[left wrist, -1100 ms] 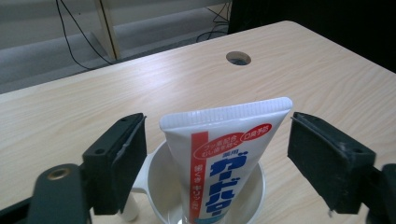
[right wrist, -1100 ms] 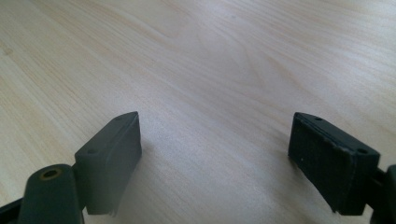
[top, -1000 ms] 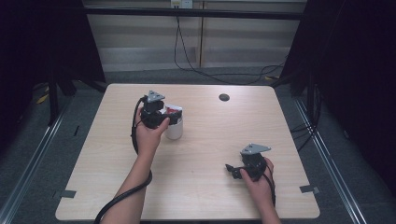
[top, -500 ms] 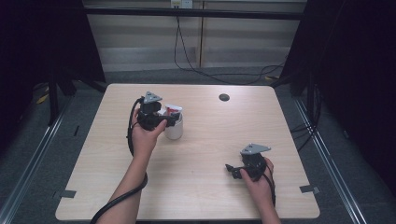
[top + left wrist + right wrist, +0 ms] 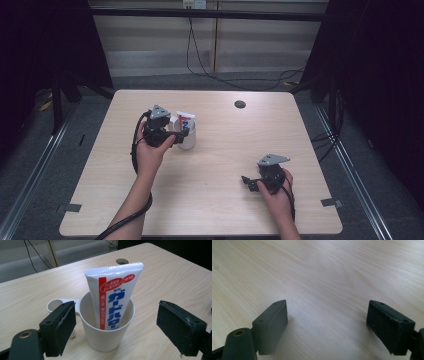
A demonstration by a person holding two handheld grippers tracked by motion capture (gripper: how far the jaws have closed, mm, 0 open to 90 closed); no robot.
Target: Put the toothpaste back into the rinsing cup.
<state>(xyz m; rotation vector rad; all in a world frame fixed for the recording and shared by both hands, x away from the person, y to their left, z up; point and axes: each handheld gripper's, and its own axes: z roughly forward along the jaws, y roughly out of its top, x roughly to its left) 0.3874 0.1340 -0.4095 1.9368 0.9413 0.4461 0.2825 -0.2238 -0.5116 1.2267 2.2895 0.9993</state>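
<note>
While the left hand-held gripper (image 5: 116,325) stands wide open and empty around the white cup (image 5: 107,327) holding the toothpaste tube (image 5: 113,297) mid-worktop (image 5: 225,200), close squarely on the cup's wall, I'd judge.

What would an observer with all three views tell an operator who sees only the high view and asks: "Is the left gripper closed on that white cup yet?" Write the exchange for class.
Observer: No. In the left gripper view the left gripper is open, its jaws on either side of the white cup, not touching it.
Operator: What is the thing standing in the cup?
Observer: A toothpaste tube, crimped end up, white with a red stripe and blue lettering.
Operator: Does the cup have a handle?
Observer: Yes, a flat tab with a hole juts from the rim.
Operator: And the right gripper?
Observer: The right gripper is open over bare table.
</note>
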